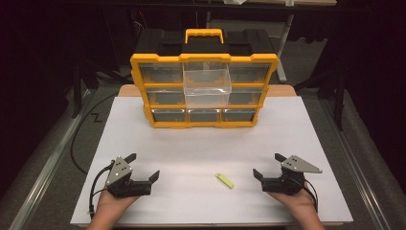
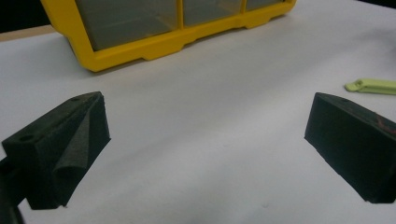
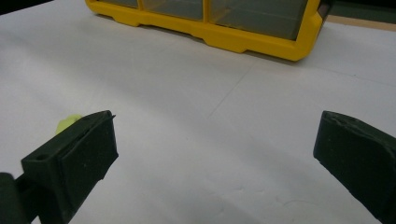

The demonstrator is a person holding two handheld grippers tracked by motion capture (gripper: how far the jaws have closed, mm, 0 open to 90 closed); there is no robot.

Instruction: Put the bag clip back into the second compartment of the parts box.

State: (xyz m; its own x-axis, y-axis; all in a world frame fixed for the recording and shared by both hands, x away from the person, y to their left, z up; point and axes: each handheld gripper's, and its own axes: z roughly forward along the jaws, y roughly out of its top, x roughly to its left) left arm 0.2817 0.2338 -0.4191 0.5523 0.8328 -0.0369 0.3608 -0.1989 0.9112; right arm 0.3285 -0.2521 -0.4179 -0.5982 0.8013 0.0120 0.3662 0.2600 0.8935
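room first: dark all round, black frames and stands behind the table, grey floor w/ a metal rail down each side, a black cable [image 1: 76, 139] looping on the floor at left.

table [image 1: 282, 89]: wooden edge shows at the far side, the rest covered by a white sheet [image 1: 206, 143] that takes up most of the top.

yellow and black organiser [image 1: 204, 79] stands upright at the far middle of the sheet, yellow carry handle on top, black lid compartments either side of it. front is a grid of clear drawers, three across by three rows. the top-middle drawer [image 1: 207, 86] is pulled well out toward the person and hangs in front of the middle row; it looks clear through, can't make out any contents. other drawers sit flush; insides look grey and dim, contents not readable. in the left gripper view and right gripper view the bottom row shows as smoky panels in the yellow frame, nothing legible inside.

left gripper [image 1: 145, 167] near the front left of the sheet, held in a hand [image 1: 111, 203], jaws spread wide w/ nothing between, grey plate on top.

right gripper [image 1: 268, 165] near the front right, held in the other hand [image 1: 293, 199], jaws also spread wide, nothing between.

small yellow-green clip [image 1: 224, 180] lies flat on the sheet between the two grippers, nearer the right one, touching neither, well apart from the organiser.
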